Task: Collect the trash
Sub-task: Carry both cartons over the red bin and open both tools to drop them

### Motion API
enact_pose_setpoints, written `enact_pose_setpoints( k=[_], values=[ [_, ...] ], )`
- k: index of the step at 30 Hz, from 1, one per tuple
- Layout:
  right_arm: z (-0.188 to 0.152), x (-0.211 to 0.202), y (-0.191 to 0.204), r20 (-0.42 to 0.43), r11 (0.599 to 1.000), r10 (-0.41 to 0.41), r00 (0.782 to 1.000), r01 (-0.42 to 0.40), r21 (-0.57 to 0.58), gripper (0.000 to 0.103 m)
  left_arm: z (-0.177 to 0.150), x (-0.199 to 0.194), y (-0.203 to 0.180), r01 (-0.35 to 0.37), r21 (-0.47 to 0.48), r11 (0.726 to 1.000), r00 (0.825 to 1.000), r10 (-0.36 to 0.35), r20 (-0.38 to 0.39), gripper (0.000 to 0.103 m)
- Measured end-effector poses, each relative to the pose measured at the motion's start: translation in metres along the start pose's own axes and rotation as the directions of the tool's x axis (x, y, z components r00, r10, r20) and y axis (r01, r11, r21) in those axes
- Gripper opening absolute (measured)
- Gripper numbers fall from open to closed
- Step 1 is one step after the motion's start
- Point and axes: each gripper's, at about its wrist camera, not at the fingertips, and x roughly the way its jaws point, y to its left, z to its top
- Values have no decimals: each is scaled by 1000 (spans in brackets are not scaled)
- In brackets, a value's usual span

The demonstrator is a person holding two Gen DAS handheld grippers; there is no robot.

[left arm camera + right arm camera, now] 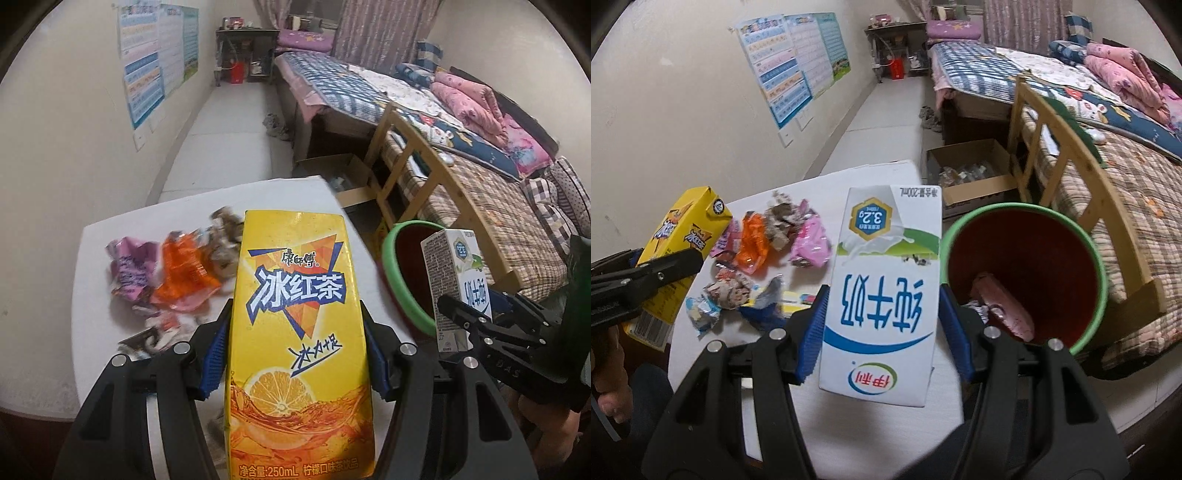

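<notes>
My left gripper (295,354) is shut on a yellow iced-tea carton (295,314), held above the white table (110,350); the carton also shows in the right wrist view (683,236). My right gripper (882,325) is shut on a white milk carton (882,295), held upside down beside the green-rimmed red bin (1027,258); the milk carton shows in the left wrist view (454,280). A pink wrapper (1001,302) lies inside the bin. Crumpled wrappers (768,240) lie on the table, seen also in the left wrist view (170,273).
An open cardboard box (971,173) stands on the floor beyond the table. A wooden bed frame (1071,147) with checked bedding is at the right. Posters (790,62) hang on the left wall.
</notes>
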Motion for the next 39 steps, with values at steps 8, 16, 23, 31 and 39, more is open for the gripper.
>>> enact_pose_setpoints(
  k=[8, 16, 23, 31, 39],
  values=[
    [9, -6, -62, 10, 996, -72, 997, 71, 57, 56, 18, 30, -64, 90, 56, 994, 996, -89, -13, 58],
    [12, 3, -126, -11, 984, -140, 990, 141, 109, 56, 38, 76, -123, 199, 88, 976, 980, -195, -51, 58],
    [14, 24, -156, -42, 979, -149, 988, 153, 137, 55, 53, 115, -157, 248, 99, 964, 966, -239, -97, 58],
    [10, 44, -173, -66, 977, -139, 988, 147, 157, 55, 57, 150, -180, 288, 100, 952, 950, -272, -152, 59],
    [8, 49, -183, -73, 974, -151, 986, 161, 159, 78, 64, 157, -185, 291, 86, 953, 951, -278, -137, 89]
  ],
)
